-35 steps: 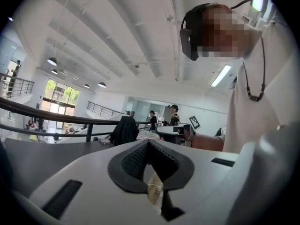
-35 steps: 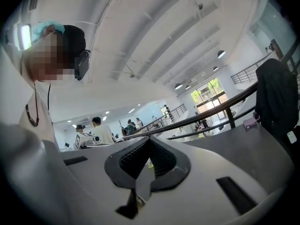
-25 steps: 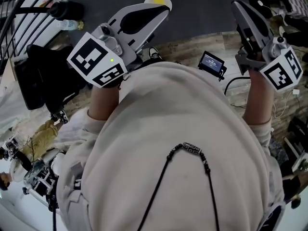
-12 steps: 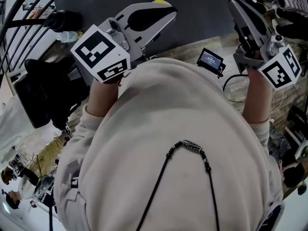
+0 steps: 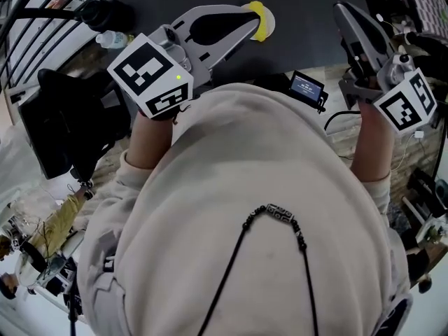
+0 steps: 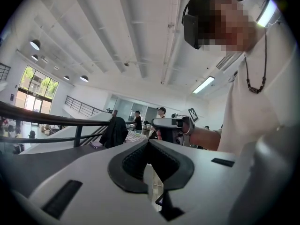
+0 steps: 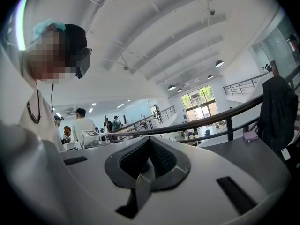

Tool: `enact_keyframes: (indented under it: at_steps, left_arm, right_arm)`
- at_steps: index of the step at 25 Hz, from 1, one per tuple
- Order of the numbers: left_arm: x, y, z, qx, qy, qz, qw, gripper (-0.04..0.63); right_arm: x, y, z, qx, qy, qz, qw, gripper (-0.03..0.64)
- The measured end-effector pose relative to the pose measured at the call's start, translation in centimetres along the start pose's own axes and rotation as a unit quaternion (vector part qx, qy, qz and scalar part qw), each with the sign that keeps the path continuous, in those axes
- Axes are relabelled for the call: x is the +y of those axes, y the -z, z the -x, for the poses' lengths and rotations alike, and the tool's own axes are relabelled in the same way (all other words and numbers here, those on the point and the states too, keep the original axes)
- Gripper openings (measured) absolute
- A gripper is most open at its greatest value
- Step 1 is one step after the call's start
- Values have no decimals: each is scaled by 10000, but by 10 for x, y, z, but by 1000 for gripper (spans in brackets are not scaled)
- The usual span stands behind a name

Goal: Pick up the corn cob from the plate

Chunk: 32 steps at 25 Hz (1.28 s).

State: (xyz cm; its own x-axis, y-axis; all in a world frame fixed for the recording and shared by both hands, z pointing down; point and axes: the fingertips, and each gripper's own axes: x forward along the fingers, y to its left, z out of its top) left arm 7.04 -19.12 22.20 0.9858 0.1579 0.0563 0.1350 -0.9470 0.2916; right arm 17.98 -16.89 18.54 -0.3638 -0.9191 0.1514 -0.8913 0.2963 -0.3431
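No plate shows in any view. In the head view my left gripper point(image 5: 253, 21) reaches out over a dark tabletop point(image 5: 308, 19), its fingertips together. A small yellow thing point(image 5: 262, 22) peeks out right at that tip; I cannot tell whether it is the corn cob or whether it touches the gripper. The left gripper view shows the left gripper point(image 6: 150, 142) shut with nothing yellow between the pads. My right gripper point(image 5: 344, 11) points the same way at the upper right. In its own view the right gripper point(image 7: 150, 140) is shut and empty.
A beige sweatshirt point(image 5: 252, 215) fills most of the head view. A small device with a lit screen point(image 5: 308, 89) sits at the table's near edge. A black chair point(image 5: 66, 128), a railing and a bottle point(image 5: 114, 39) stand at the left; cables lie at the right.
Both grippers have shifted across the room, staying shut. The yellow thing, earlier just beyond the left gripper's tip, now sits right against it in the head view.
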Motion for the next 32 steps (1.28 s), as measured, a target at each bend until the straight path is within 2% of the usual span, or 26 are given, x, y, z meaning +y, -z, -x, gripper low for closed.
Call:
enact_keyframes:
  at_steps: [9,15,19,25,32]
  left_arm:
    - [15,-2,19,-114,-544,113,9984,3]
    - [42,4,41,-232,-1026,264,9941,3]
    - [43,6,42,-271,-1266,297,9911,3]
    - [49,14,46,-281,-1491,496,9872,3]
    - [61,18,44,-289,-1584,655,9848,3]
  right_arm:
    - [-2,-2,-35,328,-458,66,9984,15]
    - [-4,2,-84,590,-877,135,9943,15]
    - [-4,3,-92,694,-1090,146,9915,15]
    - [-9,15,-110,904,-1181,56,9889,15]
    - [-26,25,-122,1007,-1144,-184,9882,15]
